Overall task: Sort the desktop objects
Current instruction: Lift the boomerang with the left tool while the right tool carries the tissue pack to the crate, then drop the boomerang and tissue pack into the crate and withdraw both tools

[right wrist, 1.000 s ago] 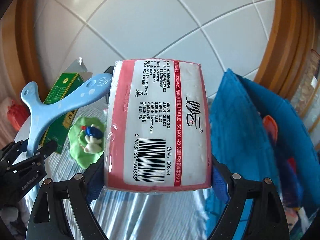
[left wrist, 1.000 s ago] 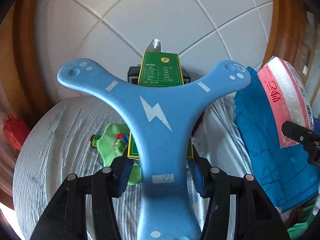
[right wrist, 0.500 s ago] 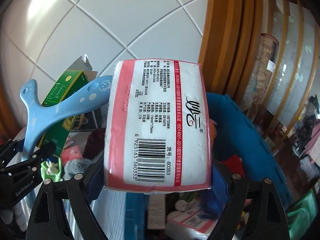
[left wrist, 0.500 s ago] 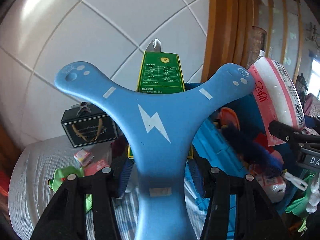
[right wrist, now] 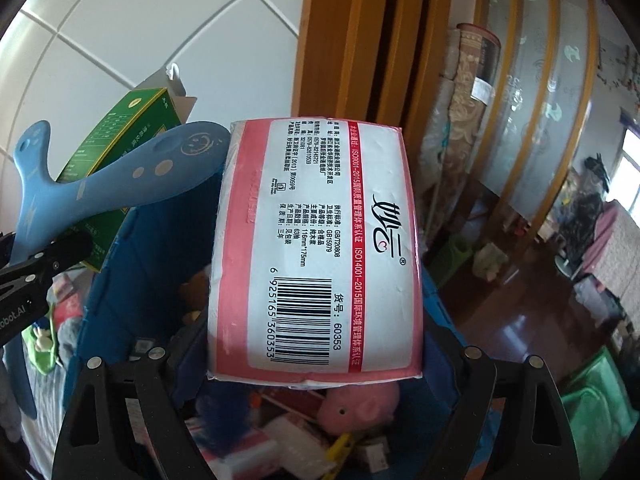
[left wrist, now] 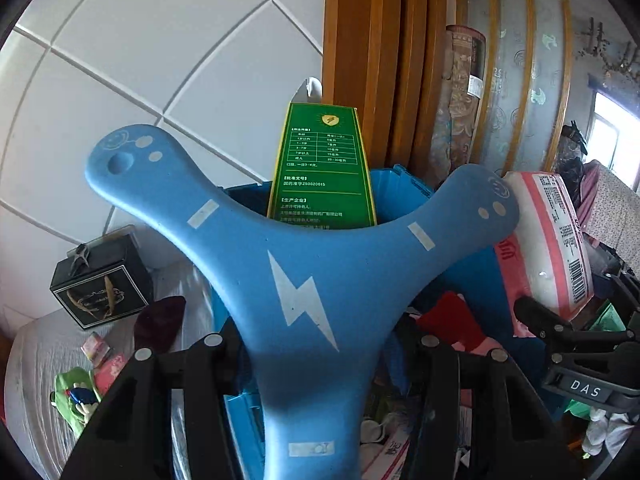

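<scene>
**Both grippers loaded above the blue bin**

The left gripper (left wrist: 320, 344) is clamped on the stem of a blue boomerang (left wrist: 304, 264), with a green box (left wrist: 324, 172) pinched under it in the same bite; the box juts up past the toy toward the top centre of the left view. Stacking the two lets one hand carry both at once. The right gripper (right wrist: 316, 364) grasps a pink tissue pack (right wrist: 316, 248) across its short sides, jaws spread wide because the pack is wide, barcode face up.

Below both loads, filling the lower middle of each view, sits the blue bin (right wrist: 104, 280), already holding a pink pig toy (right wrist: 360, 404), small cartons and other clutter. Both loads look poised for dropping in.

At lower left of the left view, a pale table (left wrist: 36, 360) carries a black box (left wrist: 100, 280) and a green toy (left wrist: 76, 396), not yet sorted. White tiles (left wrist: 120, 60) fill the upper left; wooden door frames (right wrist: 360, 40) and a dark, glossy floor (right wrist: 520, 320) lie to the right.
</scene>
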A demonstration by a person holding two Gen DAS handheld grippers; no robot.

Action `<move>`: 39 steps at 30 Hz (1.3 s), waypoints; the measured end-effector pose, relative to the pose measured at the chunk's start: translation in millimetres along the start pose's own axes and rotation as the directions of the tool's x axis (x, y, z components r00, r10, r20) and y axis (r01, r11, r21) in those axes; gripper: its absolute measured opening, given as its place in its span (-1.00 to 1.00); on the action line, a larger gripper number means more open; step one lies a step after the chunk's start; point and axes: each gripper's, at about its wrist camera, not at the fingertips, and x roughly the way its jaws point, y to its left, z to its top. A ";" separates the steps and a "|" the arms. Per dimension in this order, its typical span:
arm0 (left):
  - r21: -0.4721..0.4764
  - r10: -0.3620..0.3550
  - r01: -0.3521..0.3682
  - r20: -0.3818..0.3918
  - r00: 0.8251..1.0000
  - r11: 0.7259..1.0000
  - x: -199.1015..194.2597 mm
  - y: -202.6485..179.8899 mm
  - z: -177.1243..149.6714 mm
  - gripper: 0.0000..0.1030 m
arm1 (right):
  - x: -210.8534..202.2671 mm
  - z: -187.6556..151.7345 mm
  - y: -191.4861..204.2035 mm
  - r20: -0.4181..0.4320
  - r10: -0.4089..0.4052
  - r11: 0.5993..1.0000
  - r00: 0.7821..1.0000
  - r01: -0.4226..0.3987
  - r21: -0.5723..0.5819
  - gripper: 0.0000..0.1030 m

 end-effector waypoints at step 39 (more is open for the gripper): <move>0.057 0.062 -0.047 -0.298 0.953 0.997 88.3 -54.8 -49.4 0.29 | 102.3 -36.6 -50.7 -0.276 0.012 0.994 0.961 -0.042 -0.103 0.99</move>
